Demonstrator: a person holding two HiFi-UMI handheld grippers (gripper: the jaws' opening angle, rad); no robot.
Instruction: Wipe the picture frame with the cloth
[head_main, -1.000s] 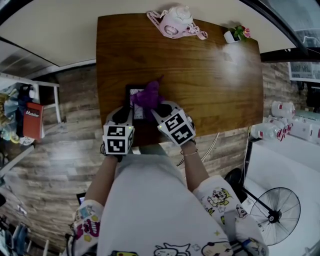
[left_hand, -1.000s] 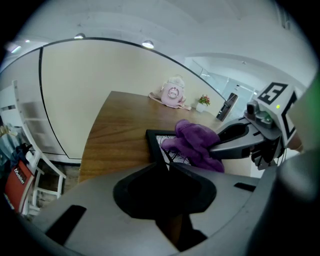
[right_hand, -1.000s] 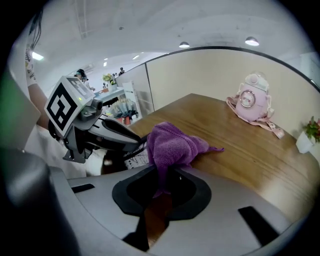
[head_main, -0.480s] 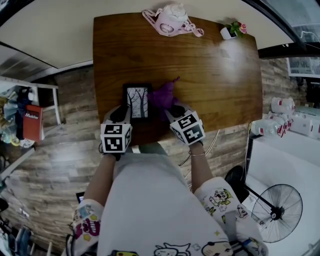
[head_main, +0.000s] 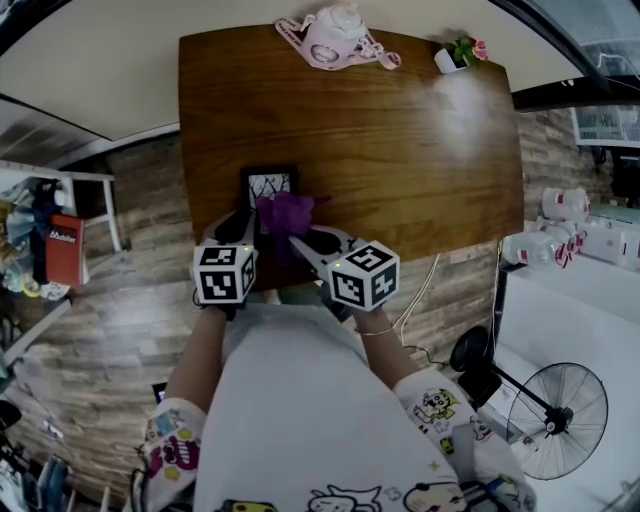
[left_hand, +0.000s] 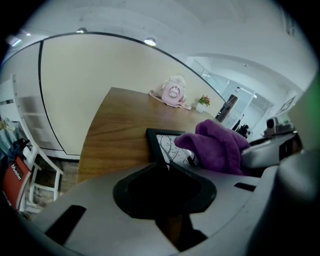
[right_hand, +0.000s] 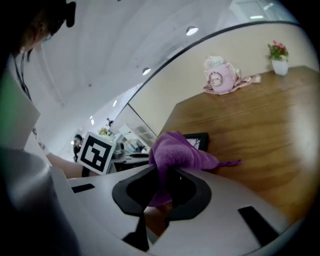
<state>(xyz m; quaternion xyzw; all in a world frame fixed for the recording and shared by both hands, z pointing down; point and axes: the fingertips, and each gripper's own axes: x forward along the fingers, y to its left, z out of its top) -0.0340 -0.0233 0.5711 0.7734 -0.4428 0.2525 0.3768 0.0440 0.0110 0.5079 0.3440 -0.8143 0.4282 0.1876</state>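
Note:
A small black picture frame (head_main: 266, 184) lies flat near the front edge of the wooden table (head_main: 400, 150). My left gripper (head_main: 243, 228) is shut on the frame's near left edge; in the left gripper view the frame (left_hand: 162, 141) runs straight into the closed jaws. My right gripper (head_main: 298, 240) is shut on a purple cloth (head_main: 285, 212), which rests bunched on the frame's near right part. In the right gripper view the cloth (right_hand: 175, 149) rises out of the jaws and hides most of the frame (right_hand: 201, 140).
A pink clock-like ornament on a pink mat (head_main: 335, 40) and a small potted plant (head_main: 460, 52) stand at the table's far edge. On the floor are a fan (head_main: 550, 430) at the right and a white shelf with a red book (head_main: 65, 240) at the left.
The right gripper carried the cloth off the frame to the right, then back left onto its near right part, rolling as it went. The left gripper and the frame stayed put.

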